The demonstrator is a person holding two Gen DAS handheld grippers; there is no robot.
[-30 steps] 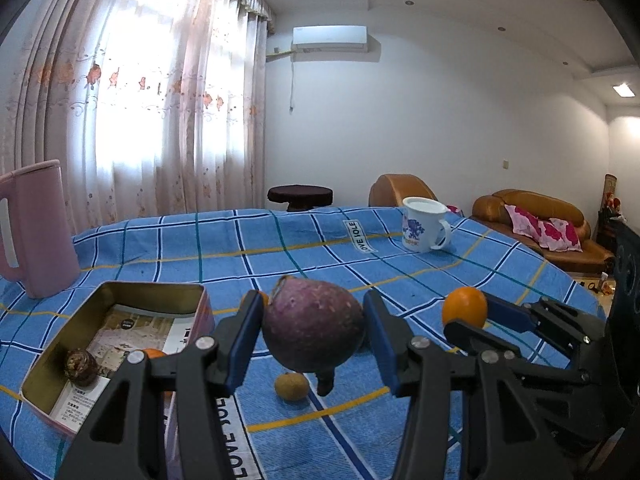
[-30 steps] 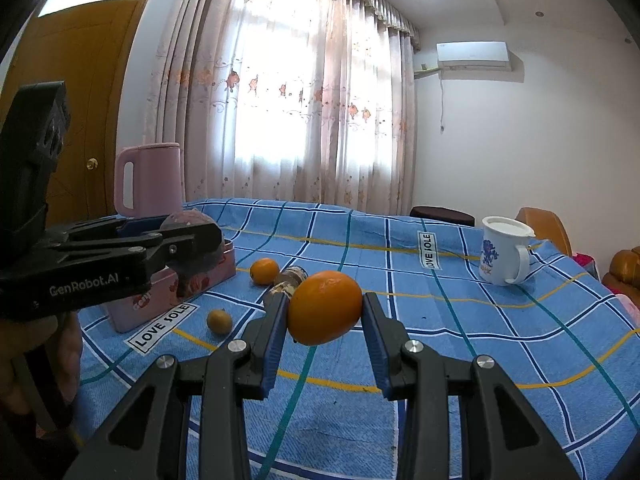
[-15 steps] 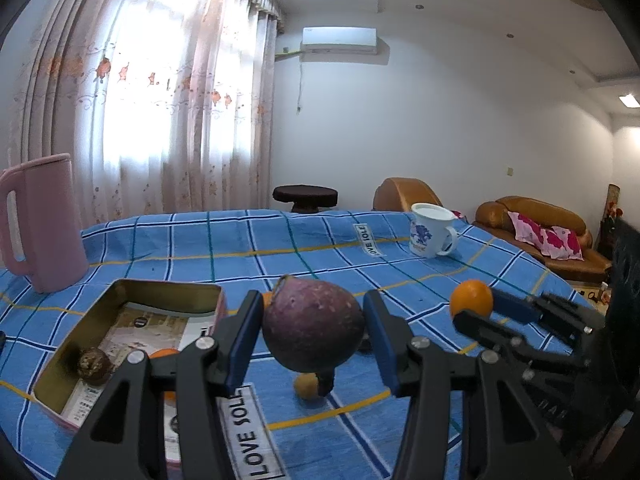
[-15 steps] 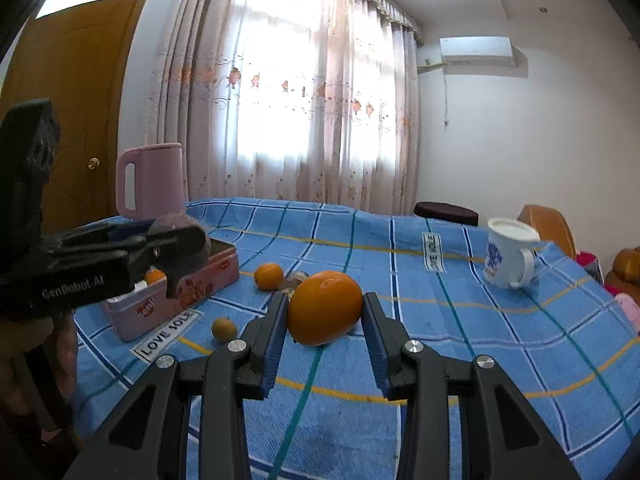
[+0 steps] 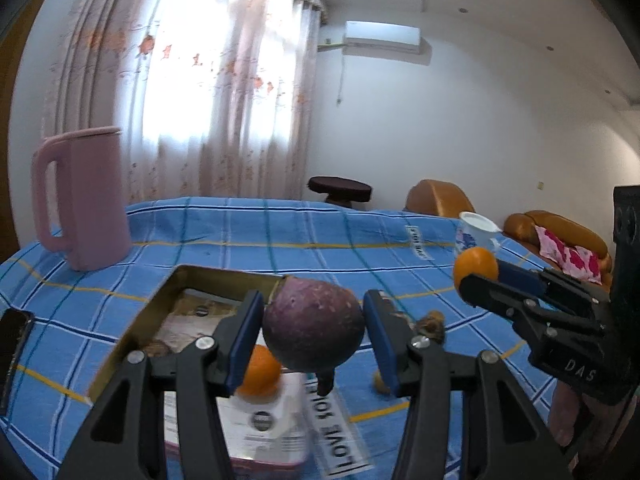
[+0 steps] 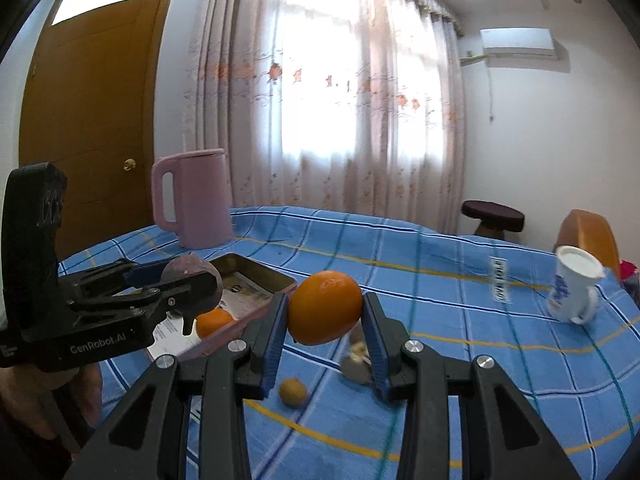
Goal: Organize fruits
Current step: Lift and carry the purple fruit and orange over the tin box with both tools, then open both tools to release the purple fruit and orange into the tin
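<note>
Purple fruit [image 5: 314, 326] is pinched in the left gripper's [image 5: 314, 334] jaws above the tin [image 5: 132, 330]; right gripper's [image 6: 325, 326] jaws pinch an orange [image 6: 325, 307].

Ahead of me a blue checked cloth [image 5: 280, 236] covers the tabletop, crossed by yellow and dark lines, with white tags reading LOVE SOLE sewn on it. A pink jug [image 5: 86, 200] with its lid on stands upright near the far left edge, before the pale flowered curtains [image 6: 320, 92]. A white mug [image 6: 574, 290] with a blue print sits well apart to my right. Beyond the cloth I see a dark round stool [image 6: 493, 216], brown leather seats [image 5: 560, 236] with a pink cushion, a wooden door [image 6: 88, 120], and an air conditioner [image 5: 382, 36] high on the white wall.
</note>
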